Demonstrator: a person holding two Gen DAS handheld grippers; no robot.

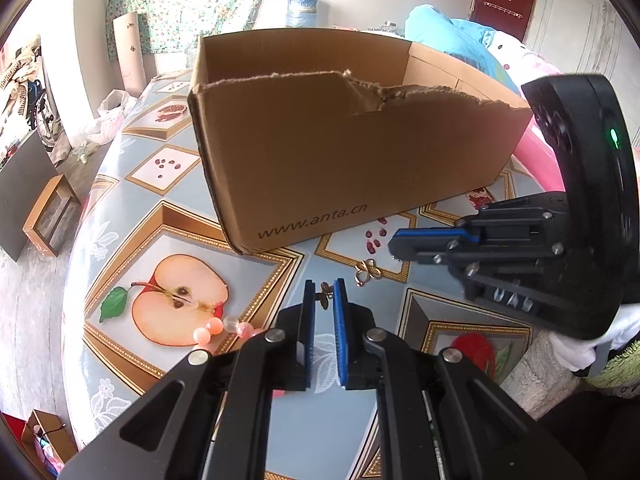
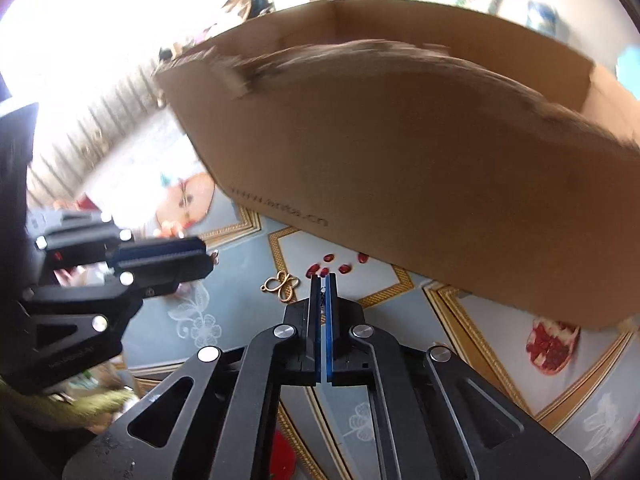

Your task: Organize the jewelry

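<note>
On the far left of the left wrist view, the fruit-print tablecloth [image 1: 120, 208] drapes over the table edge, a halved apple printed on it. Just right of that apple lie pink beads [image 1: 218, 330], loose on the cloth beside the left gripper's arm. Now the left gripper [image 1: 325, 294]: its blue pads stand only a sliver apart, and a small bronze butterfly charm [image 1: 325, 295] sits pinched between the tips, above the cloth. Behind it stands the open cardboard box [image 1: 344, 160], torn along its near rim, "www.anta.cn" printed low on the front wall. A little further right, a gold butterfly-shaped pendant [image 1: 367, 272] lies flat on the cloth, near the box's front and between the two grippers. On the right comes the right gripper [image 1: 396, 246], seen side-on, a white-gloved hand [image 1: 580, 344] behind it. From its own camera the right gripper [image 2: 323, 278] is fully closed, pads together; whether anything is nipped at the tips, I cannot tell. The pendant [image 2: 282, 286] lies just left of it.
</note>
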